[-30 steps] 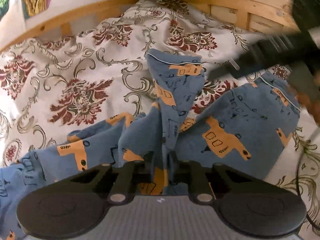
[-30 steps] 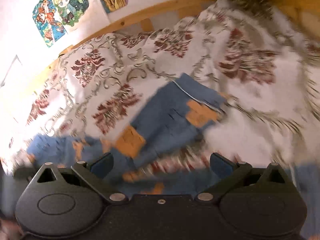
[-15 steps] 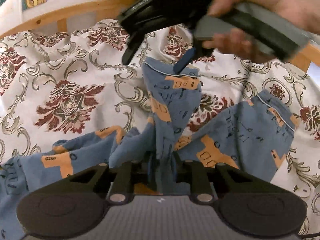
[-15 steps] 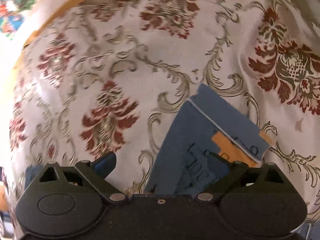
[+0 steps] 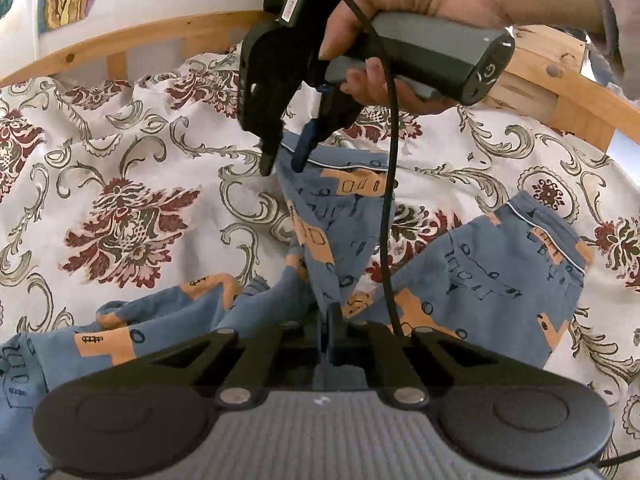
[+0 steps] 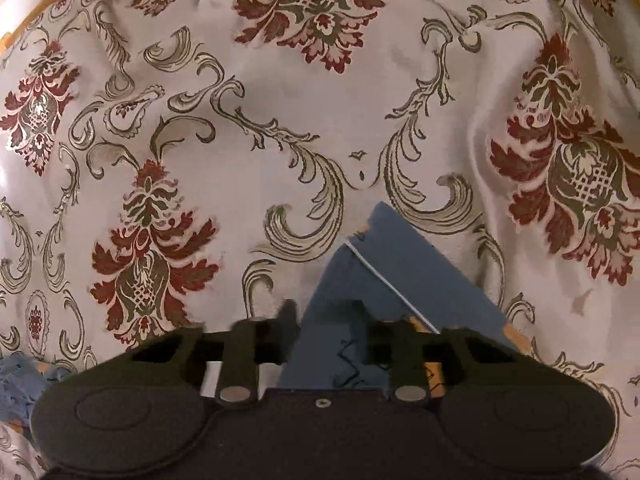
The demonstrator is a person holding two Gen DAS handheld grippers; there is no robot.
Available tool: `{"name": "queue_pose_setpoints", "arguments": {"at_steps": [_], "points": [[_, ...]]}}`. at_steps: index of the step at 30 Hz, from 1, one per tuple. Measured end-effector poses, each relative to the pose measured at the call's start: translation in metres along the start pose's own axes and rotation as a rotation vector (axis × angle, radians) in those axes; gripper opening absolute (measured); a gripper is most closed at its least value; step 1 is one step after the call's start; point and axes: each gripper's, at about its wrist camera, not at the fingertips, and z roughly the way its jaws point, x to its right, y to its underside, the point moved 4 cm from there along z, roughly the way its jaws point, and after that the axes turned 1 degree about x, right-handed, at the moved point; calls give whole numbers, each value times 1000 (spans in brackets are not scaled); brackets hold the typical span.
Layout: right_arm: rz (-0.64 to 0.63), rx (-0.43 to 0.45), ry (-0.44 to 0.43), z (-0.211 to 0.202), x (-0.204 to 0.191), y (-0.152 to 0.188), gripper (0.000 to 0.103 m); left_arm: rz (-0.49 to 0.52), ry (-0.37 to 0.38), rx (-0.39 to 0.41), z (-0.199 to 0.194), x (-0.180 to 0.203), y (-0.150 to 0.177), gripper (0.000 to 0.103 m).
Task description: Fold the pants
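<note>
My left gripper (image 5: 330, 330) had its fingers pressed together on a bunched ridge of the blue pants (image 5: 500, 280), which lay spread over the flower-patterned bedspread (image 5: 132, 200) on the wooden-framed bed (image 5: 132, 40). One leg ran up from that pinch toward the far side; the other lay flat to the right. My right gripper (image 5: 282, 162), held in a hand (image 5: 420, 4), pointed down at the far leg's cuff (image 6: 408, 268). Its fingers stood apart, one on each side of the cuff's corner, not clamped. A black cable (image 5: 390, 200) hung from its handle.
</note>
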Motion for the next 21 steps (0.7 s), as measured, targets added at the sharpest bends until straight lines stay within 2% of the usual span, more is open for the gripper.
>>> {"name": "queue_pose_setpoints", "arguments": {"at_steps": [1,2,3,6,11,16,18,21], "points": [[6,10,-6,-2,1,0,16,2,0,4,-1,0,0,3],[12,19,-14,-4,2,1,6,5,2,10,-2,1,0,2],[20,31,-22,-7,4,2,1,7,1,14,-3,1,0,2],[51,98,-69,-26,16,10,0,11,4,30,-7,2,-1,2],[91,314,-164,-87,52,51,0,56,12,59,-19,7,-1,1],[181,582,-177,-149,90,134,0,120,56,81,-35,20,0,1],[246,626,-155,-157,103,175,0,159,74,72,-40,27,4,1],[357,618,-103,-149,122,228,0,214,98,37,-42,41,16,1]]}}
